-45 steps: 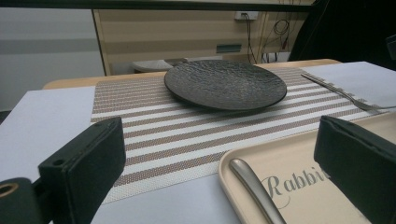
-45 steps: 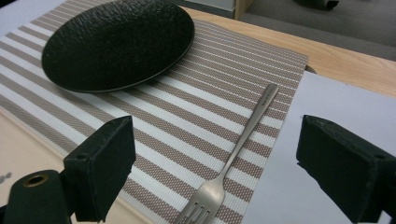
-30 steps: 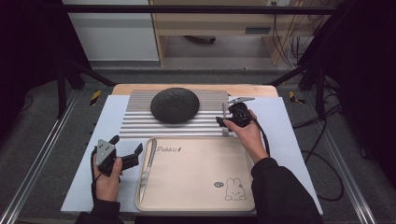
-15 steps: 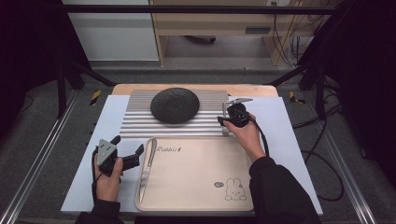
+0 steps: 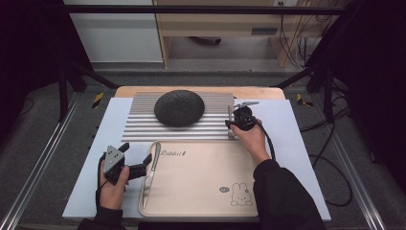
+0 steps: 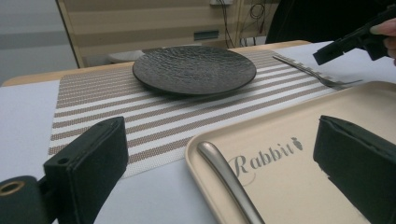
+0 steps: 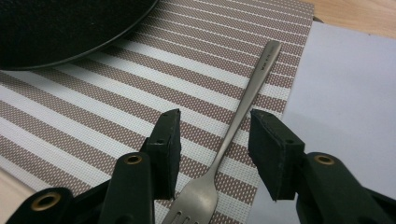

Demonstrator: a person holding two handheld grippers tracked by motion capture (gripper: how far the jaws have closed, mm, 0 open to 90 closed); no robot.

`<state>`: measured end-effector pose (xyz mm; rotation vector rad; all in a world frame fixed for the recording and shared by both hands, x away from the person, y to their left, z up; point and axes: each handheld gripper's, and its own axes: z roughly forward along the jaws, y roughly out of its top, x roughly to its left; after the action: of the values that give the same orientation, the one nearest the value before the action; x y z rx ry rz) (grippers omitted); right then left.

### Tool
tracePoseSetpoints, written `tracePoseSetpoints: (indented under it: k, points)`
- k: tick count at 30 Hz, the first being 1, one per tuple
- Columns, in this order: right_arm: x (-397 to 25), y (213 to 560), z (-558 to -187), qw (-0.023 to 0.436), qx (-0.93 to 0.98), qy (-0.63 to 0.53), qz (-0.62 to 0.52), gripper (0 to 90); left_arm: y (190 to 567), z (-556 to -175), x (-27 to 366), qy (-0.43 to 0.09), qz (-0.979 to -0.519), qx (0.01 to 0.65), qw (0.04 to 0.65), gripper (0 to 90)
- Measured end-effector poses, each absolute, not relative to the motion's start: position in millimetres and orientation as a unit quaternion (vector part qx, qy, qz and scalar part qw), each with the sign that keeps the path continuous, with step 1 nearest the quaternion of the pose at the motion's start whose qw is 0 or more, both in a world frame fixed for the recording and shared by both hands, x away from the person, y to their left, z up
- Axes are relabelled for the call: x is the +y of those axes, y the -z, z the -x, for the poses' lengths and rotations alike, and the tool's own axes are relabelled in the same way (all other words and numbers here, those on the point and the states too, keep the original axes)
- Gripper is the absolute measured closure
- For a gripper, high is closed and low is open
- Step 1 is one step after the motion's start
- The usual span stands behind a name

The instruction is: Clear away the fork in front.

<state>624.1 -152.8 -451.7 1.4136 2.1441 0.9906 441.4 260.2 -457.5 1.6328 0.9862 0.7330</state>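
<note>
Centre of the high view: your beige Rabbit tray (image 5: 201, 179) sits at lower centre, the striped placemat (image 5: 143, 127) above it carrying the dark plate (image 5: 179, 108). Your right gripper (image 7: 212, 135) has its jaws apart, straddling the fork (image 7: 238, 109), which lies flat on the placemat's edge at centre frame of the right gripper view, tines toward the bottom, not clamped. Your left gripper (image 5: 135, 162) at lower left is spread wide either side of the knife (image 6: 229, 179) handle lying in the tray's left edge.
</note>
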Motion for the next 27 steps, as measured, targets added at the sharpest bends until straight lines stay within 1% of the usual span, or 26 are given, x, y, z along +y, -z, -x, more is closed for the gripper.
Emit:
tracePoseSetpoints:
  k: [8,16,27]
  points:
    - [-150.9,460.9,-629.7,0.195,0.768,-0.336,-0.509,59.4,458.1,-440.5,261.2,-0.304,-0.682,0.411,0.523,3.2]
    - [-151.1,462.5,-632.2,0.196,0.762,-0.336,-0.518,62.5,457.8,-440.5,261.4,-0.303,-0.682,0.410,0.524,3.3]
    - [-147.7,469.3,-634.2,0.192,0.764,-0.331,-0.520,65.5,457.2,-440.3,261.1,-0.304,-0.682,0.408,0.525,3.4]
